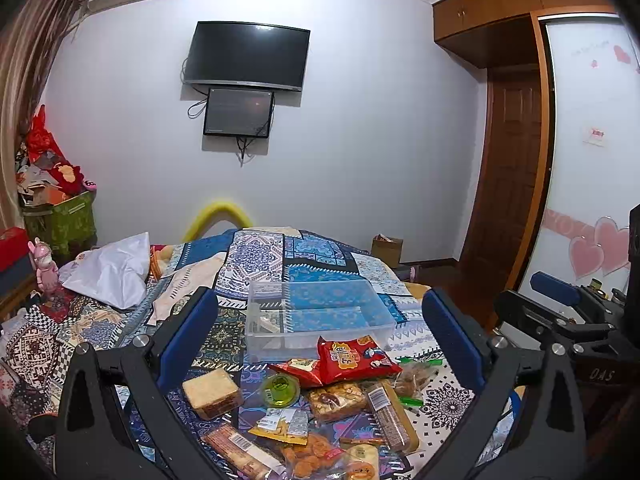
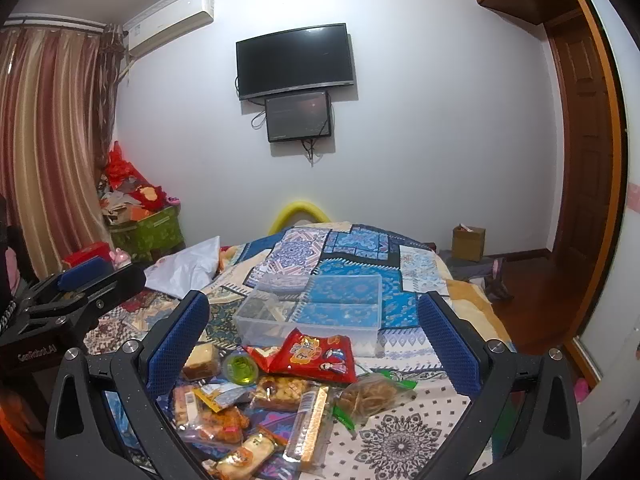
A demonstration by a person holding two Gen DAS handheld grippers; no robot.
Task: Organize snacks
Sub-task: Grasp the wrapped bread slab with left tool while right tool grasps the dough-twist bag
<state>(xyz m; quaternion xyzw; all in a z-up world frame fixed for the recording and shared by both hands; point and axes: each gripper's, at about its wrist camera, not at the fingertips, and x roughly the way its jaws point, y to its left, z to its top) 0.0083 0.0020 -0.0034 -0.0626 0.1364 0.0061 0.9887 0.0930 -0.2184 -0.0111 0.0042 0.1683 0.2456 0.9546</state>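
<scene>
Two claws hover over a bed [image 1: 304, 256] spread with a blue patchwork quilt, both released and gripping nothing. The left claw [image 1: 320, 336] and right claw [image 2: 314, 336] frame a clear plastic container [image 1: 316, 316], which sits on the quilt. Just in front of the container lies a heap of snacks: a red snack bag [image 1: 352, 358] touching its near wall, a green jelly cup [image 1: 280, 390] beside the bag, and a wrapped cake slice [image 1: 212, 392] left of the cup. Beyond the container, a television [image 1: 246, 56] hangs on the wall.
</scene>
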